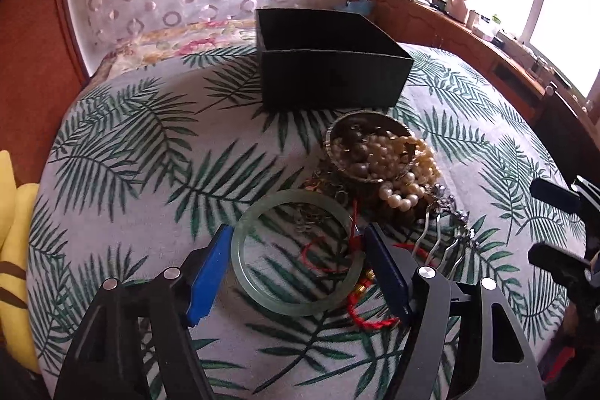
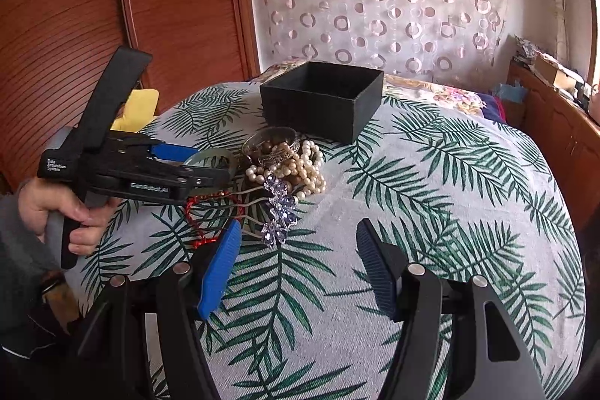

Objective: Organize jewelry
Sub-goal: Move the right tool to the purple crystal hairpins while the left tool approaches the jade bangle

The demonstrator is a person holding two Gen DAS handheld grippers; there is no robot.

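Jewelry lies in one heap on a bed spread with a palm-leaf cover (image 2: pixel 431 212), just in front of one open black box (image 1: pixel 330 62) whose inside shows nothing from these angles. In the heap are one pale green jade bangle (image 1: pixel 296 253), smooth and translucent, lying flat; one small metal bowl (image 1: pixel 369 147) tipped toward the camera, filled with cream pearls and a few brown beads; strands of pearls (image 1: pixel 408 190) spilling over its rim onto the cover; one red cord bracelet (image 1: pixel 360 310) with gold beads; and one metal hair comb (image 2: pixel 279 208) topped with violet crystal flowers.

The left claw (image 1: pixel 296 272) stands wide, its two blue pads on either side of the bangle, close beside its rim but not pressing it. The right claw (image 2: pixel 296 268) is also spread wide and holds nothing, hovering over bare cover near the comb's crystal end.
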